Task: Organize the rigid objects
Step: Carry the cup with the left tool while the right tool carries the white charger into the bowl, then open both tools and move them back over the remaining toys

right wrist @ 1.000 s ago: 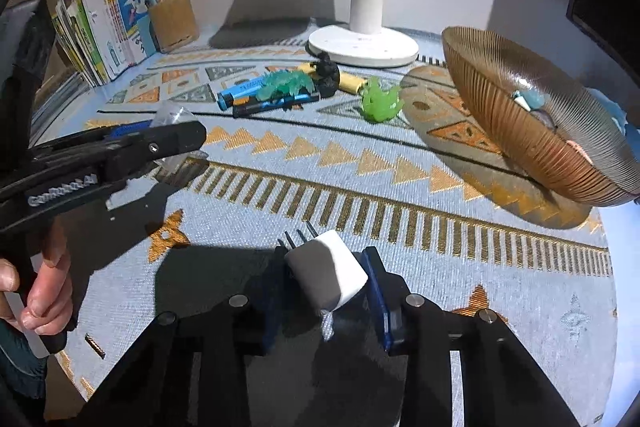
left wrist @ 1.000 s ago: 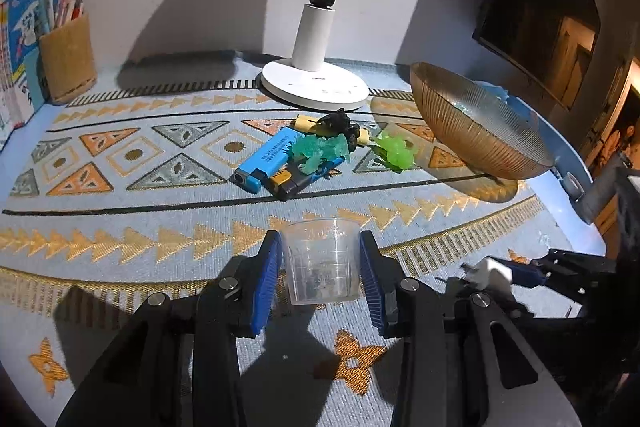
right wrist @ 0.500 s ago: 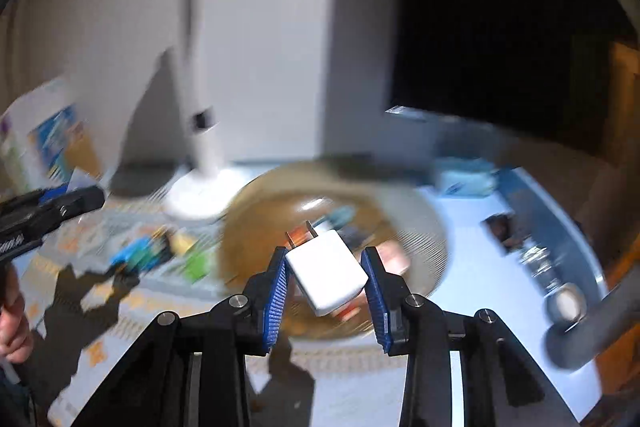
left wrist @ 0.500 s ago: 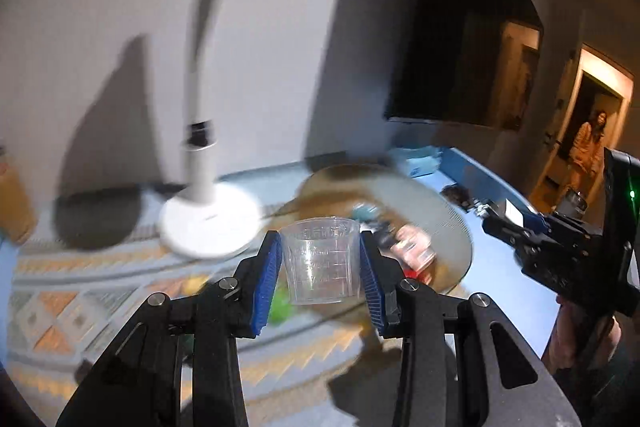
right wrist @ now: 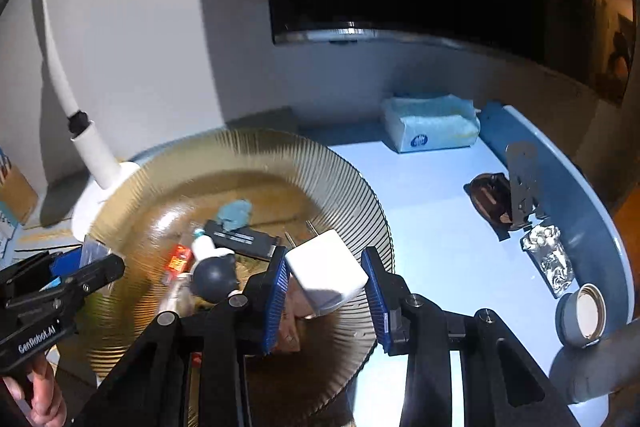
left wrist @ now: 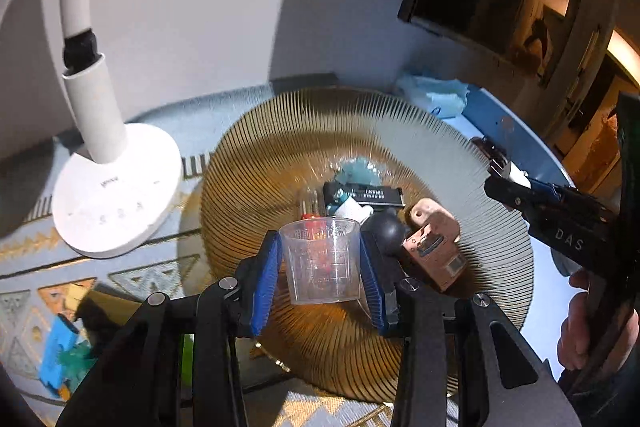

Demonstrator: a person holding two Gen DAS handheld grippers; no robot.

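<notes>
My left gripper (left wrist: 320, 267) is shut on a clear plastic measuring cup (left wrist: 322, 261), held upright above the ribbed amber glass bowl (left wrist: 256, 187). My right gripper (right wrist: 326, 281) is shut on a white plug charger (right wrist: 326, 267), prongs pointing up-left, over the same bowl (right wrist: 340, 179). Several items lie in the bowl: a dark ball (left wrist: 386, 229), a pink tag-shaped piece (left wrist: 434, 243), a black bar (left wrist: 368, 193). In the left wrist view the right gripper (left wrist: 506, 171) enters from the right. The left gripper's fingers (right wrist: 86, 273) show at the left of the right wrist view.
A white desk lamp (left wrist: 108, 187) stands left of the bowl on a patterned cloth (left wrist: 120, 275). Blue and green objects (left wrist: 60, 355) lie at the lower left. A tissue pack (right wrist: 432, 125), foil scrap (right wrist: 550, 259), small round tin (right wrist: 586, 315) and dark items (right wrist: 494, 201) sit on the blue table.
Both grippers rose from the patterned cloth and swung right over the amber bowl, still gripping the cup and the charger. The view now looks down into the bowl.
</notes>
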